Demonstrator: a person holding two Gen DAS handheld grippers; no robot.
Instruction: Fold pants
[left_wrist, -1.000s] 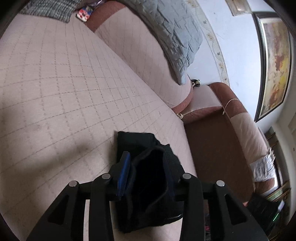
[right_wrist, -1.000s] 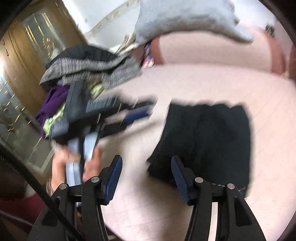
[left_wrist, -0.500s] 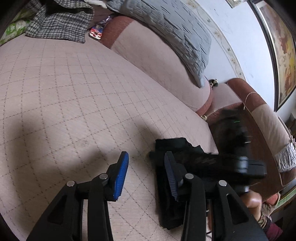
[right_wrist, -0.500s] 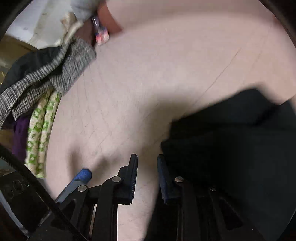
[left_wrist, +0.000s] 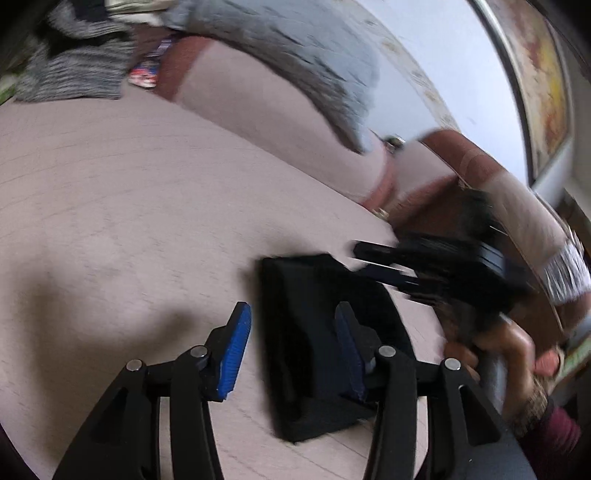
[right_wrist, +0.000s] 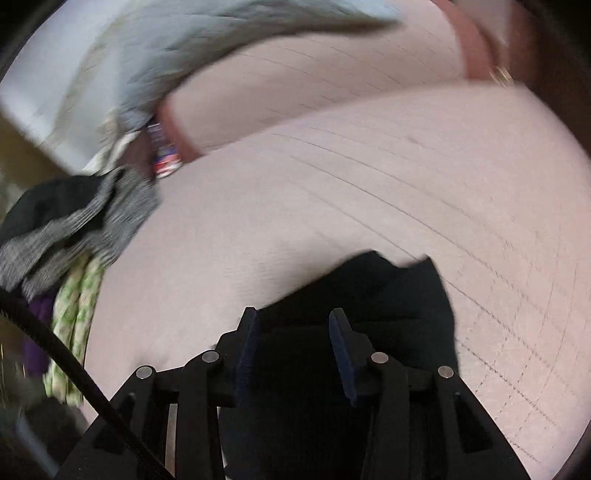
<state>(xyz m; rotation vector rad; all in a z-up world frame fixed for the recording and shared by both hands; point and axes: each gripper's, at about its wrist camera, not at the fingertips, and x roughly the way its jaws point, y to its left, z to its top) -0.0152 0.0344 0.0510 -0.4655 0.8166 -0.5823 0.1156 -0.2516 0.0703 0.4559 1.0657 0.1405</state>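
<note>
1. Black fabric pants (left_wrist: 325, 343), folded into a compact thick block, lie on the pale pink quilted sofa seat (left_wrist: 129, 221). In the left wrist view they sit at about 5 o'clock from picture centre.
2. Long axis of the block runs from 12 toward 6 o'clock in the left wrist view, leaning slightly to 5; which end is the waistband cannot be told.
3. Left gripper (left_wrist: 291, 350) — jaws opening, blue pads apart; one pad is beside the block's edge at 9 o'clock, the other over the block. No pinch visible.
4. Right gripper (right_wrist: 293, 354) — jaws opening, released above the dark cloth (right_wrist: 369, 295); pads do not press it.
5. Grey knitted garment pile (right_wrist: 74, 229) at 9 o'clock in the right wrist view, well apart from the pants.
6. Both views motion-blurred.
</note>
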